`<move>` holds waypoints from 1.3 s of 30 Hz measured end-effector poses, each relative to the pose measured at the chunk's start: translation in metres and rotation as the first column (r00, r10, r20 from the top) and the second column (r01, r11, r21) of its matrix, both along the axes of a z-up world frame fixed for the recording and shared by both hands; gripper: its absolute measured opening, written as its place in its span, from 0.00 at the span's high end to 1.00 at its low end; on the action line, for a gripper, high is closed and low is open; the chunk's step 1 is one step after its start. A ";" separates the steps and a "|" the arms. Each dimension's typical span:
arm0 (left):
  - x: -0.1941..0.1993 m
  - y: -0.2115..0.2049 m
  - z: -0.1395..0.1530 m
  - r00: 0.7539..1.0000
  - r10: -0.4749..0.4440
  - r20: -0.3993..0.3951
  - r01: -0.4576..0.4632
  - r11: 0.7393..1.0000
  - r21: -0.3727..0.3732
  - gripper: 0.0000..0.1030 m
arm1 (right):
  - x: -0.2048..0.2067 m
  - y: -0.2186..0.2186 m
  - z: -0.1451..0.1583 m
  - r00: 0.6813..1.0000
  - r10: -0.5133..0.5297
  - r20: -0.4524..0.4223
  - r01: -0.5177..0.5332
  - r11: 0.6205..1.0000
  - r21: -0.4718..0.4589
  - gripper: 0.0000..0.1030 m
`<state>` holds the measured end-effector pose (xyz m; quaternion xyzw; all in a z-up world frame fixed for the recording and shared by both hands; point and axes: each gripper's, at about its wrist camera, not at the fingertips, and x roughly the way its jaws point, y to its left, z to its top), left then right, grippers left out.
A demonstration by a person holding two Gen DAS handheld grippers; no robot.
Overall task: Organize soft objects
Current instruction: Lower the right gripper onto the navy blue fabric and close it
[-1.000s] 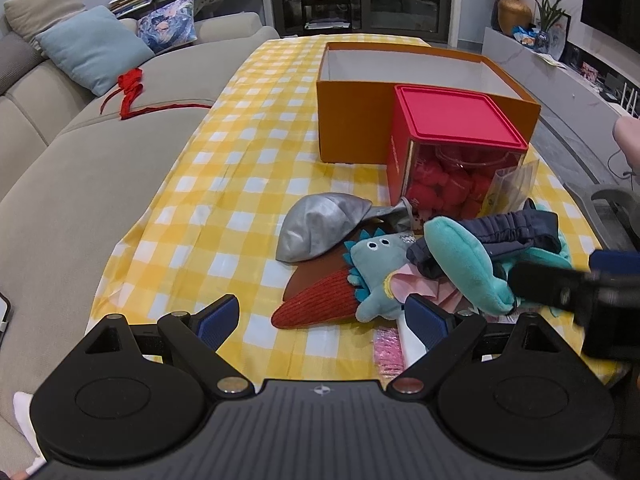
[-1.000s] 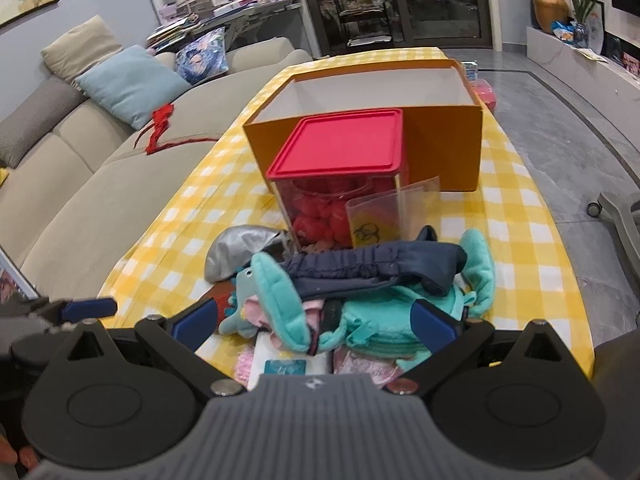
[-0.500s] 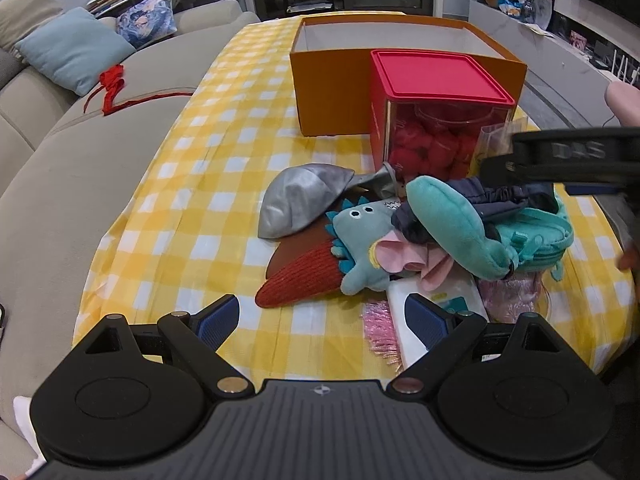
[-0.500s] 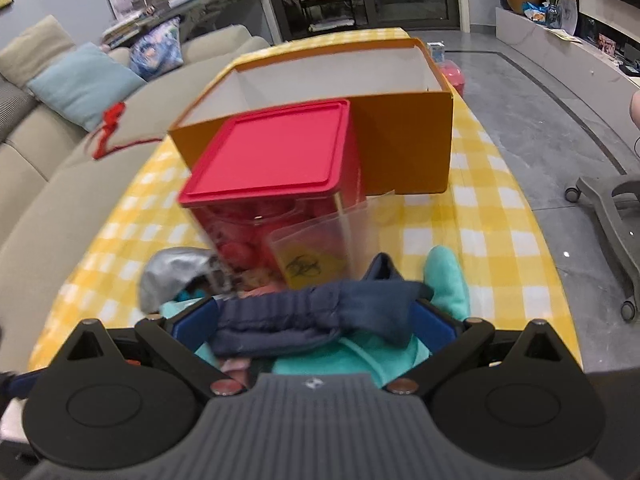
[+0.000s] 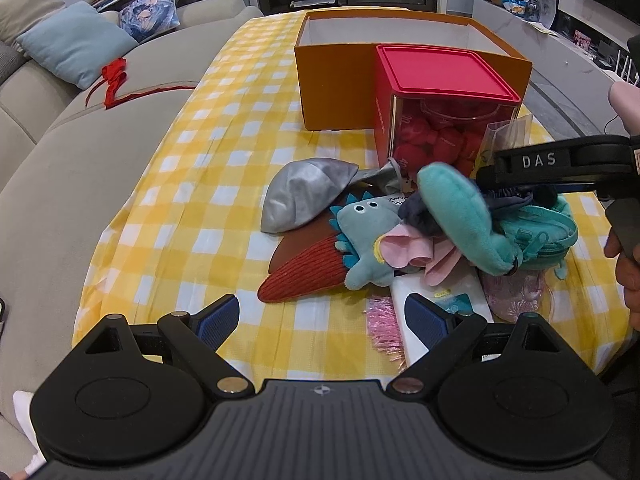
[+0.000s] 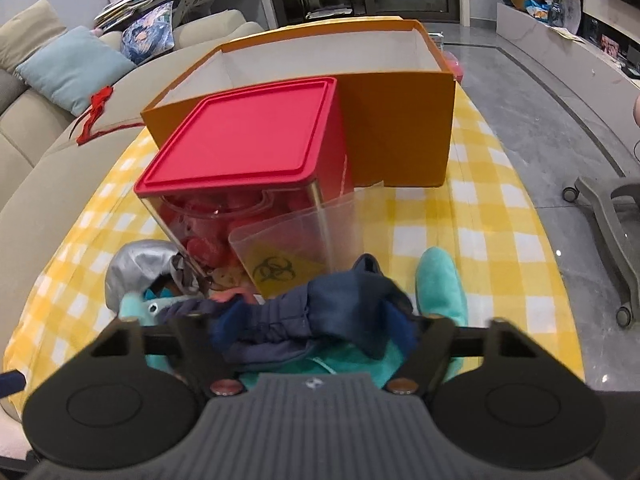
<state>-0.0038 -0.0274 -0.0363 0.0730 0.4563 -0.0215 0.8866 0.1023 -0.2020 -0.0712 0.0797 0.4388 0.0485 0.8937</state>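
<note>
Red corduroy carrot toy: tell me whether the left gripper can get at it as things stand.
Probably yes. The red corduroy carrot toy lies at the pile's near edge, just ahead of the open left gripper, with nothing over its near end.

even, fairly bright indoor light with soft shadows and no harsh glare. the fisheye lenses bend straight edges strongly toward the frame borders. the right wrist view is softened by motion blur, worst near the closing right gripper [image 6: 312,330].
</note>
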 end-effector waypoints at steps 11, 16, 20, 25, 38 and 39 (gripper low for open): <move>-0.003 -0.005 0.002 1.000 -0.011 0.015 0.011 0.999 0.041 0.00 | -0.015 -0.001 0.020 0.997 0.041 0.063 -0.039 0.999 -0.028 0.85; -0.001 -0.008 -0.002 1.000 -0.015 -0.006 0.016 0.998 0.063 0.00 | -0.029 -0.006 0.035 0.992 0.045 0.118 -0.047 0.999 0.008 0.85; -0.003 -0.009 -0.003 1.000 -0.019 -0.020 0.020 0.997 0.074 0.00 | -0.045 -0.016 0.058 0.974 0.038 0.225 -0.060 0.994 0.092 0.88; -0.003 -0.005 0.002 1.000 -0.010 -0.014 0.011 0.999 0.047 0.00 | -0.057 -0.029 0.084 0.941 0.008 0.338 -0.072 0.982 0.177 0.92; -0.001 -0.001 0.000 0.999 0.004 -0.038 -0.004 1.000 0.011 0.00 | -0.029 -0.023 0.039 0.996 0.055 0.072 -0.061 0.995 0.085 0.30; -0.001 -0.002 -0.001 0.999 0.005 -0.040 -0.004 1.000 0.014 0.00 | -0.031 -0.019 0.040 0.993 0.081 0.081 -0.086 0.994 0.067 0.29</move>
